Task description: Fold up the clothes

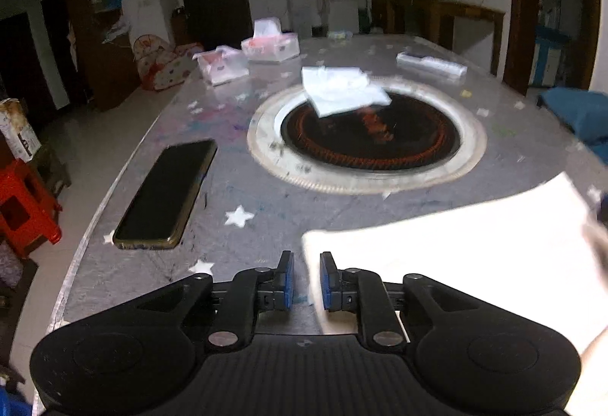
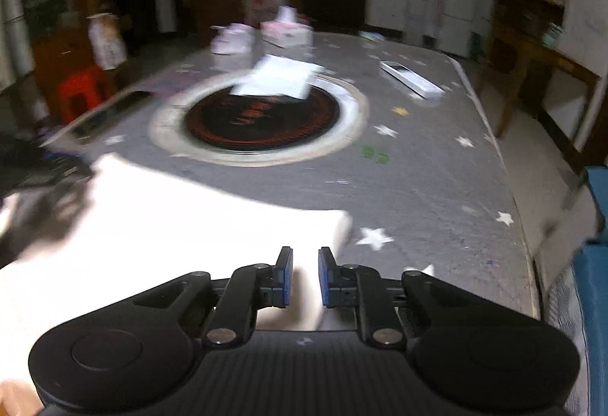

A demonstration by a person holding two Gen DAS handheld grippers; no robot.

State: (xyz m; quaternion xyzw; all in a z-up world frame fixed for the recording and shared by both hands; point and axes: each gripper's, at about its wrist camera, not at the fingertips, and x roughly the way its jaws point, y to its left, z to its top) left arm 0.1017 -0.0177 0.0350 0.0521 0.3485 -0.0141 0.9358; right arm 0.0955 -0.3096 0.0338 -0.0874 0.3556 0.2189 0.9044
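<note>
A white garment (image 1: 475,245) lies flat on the grey star-patterned table near the front edge; it also shows in the right wrist view (image 2: 182,226). My left gripper (image 1: 306,277) is open, its fingers straddling the garment's left edge. My right gripper (image 2: 305,275) is open over the garment's right front corner. A second folded white cloth (image 1: 342,91) rests on the far rim of the round black burner (image 1: 368,138); it shows too in the right wrist view (image 2: 277,78).
A black phone (image 1: 167,195) lies left of the burner. Clear plastic boxes (image 1: 269,45) and a long white pack (image 1: 431,64) sit at the far end. A red stool (image 1: 22,203) stands off the left edge, a blue chair (image 2: 596,264) at right.
</note>
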